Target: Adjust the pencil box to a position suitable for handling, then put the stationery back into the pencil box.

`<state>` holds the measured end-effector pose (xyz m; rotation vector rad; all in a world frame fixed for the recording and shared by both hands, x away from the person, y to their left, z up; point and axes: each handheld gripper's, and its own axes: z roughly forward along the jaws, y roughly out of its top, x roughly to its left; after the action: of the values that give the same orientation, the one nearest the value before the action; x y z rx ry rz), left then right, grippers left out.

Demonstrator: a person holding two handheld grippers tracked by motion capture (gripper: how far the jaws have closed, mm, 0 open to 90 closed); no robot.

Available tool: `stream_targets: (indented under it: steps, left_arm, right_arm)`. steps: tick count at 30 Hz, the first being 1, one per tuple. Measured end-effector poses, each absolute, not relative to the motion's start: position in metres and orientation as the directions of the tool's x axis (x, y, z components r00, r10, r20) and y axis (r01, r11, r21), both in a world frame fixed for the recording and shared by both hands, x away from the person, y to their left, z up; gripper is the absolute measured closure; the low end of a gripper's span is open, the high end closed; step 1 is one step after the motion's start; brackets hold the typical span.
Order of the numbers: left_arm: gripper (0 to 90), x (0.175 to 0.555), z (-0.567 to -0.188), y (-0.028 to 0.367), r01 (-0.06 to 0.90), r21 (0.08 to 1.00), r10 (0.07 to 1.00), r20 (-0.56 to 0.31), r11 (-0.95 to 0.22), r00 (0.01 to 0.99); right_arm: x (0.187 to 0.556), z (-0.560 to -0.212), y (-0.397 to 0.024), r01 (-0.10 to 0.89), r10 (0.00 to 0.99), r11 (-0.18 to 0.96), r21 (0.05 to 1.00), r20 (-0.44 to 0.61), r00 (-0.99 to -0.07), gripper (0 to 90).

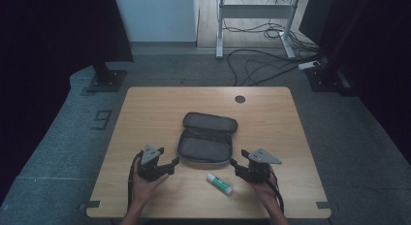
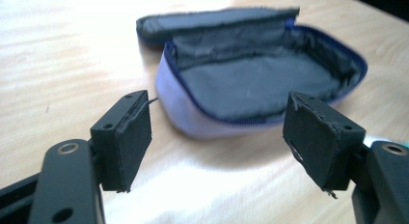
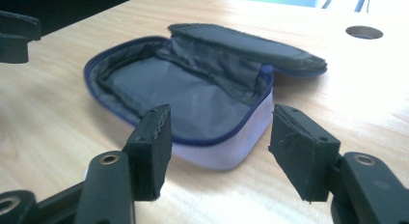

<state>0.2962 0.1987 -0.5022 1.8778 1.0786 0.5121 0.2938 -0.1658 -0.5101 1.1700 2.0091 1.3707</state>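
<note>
A dark grey zip pouch [image 1: 206,137] lies open in the middle of the wooden table [image 1: 145,113], its lid folded back away from me. Its inside [image 2: 260,84] is empty, with a blue zip along the rim [image 3: 193,93]. A white glue stick [image 1: 219,183] with a green cap lies in front of the pouch, between my hands. My left gripper [image 1: 174,163] is open just off the pouch's near left corner, nothing between its jaws [image 2: 222,132]. My right gripper [image 1: 234,163] is open by the near right corner, also holding nothing [image 3: 226,147].
A round cable hole [image 1: 240,99] sits near the table's far edge. On the floor beyond the table are a black stand base [image 1: 105,79], loose cables [image 1: 261,65] and a white desk frame [image 1: 254,21]. Bare tabletop lies on both sides of the pouch.
</note>
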Motion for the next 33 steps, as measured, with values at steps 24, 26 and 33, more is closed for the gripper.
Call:
stream_targets:
  steps: [24, 26, 33]
  left_arm:
    - [24.9, 0.283, -0.536, 0.235, 0.572, 0.794, 0.875, -0.112, -0.206, 0.471]
    - [25.0, 0.283, -0.536, 0.237, 0.574, 0.793, 0.877, -0.114, -0.203, 0.467]
    - [25.2, 0.281, -0.538, 0.243, 0.582, 0.789, 0.88, -0.119, -0.198, 0.46]
  right_arm:
    - [0.256, -0.519, -0.164, 0.411, 0.794, 0.205, 0.888, 0.094, -0.601, 39.2]
    - [0.256, -0.52, -0.163, 0.415, 0.792, 0.209, 0.886, 0.095, -0.603, 39.3]
    - [0.253, -0.525, -0.151, 0.415, 0.767, 0.252, 0.874, 0.081, -0.636, 39.6]
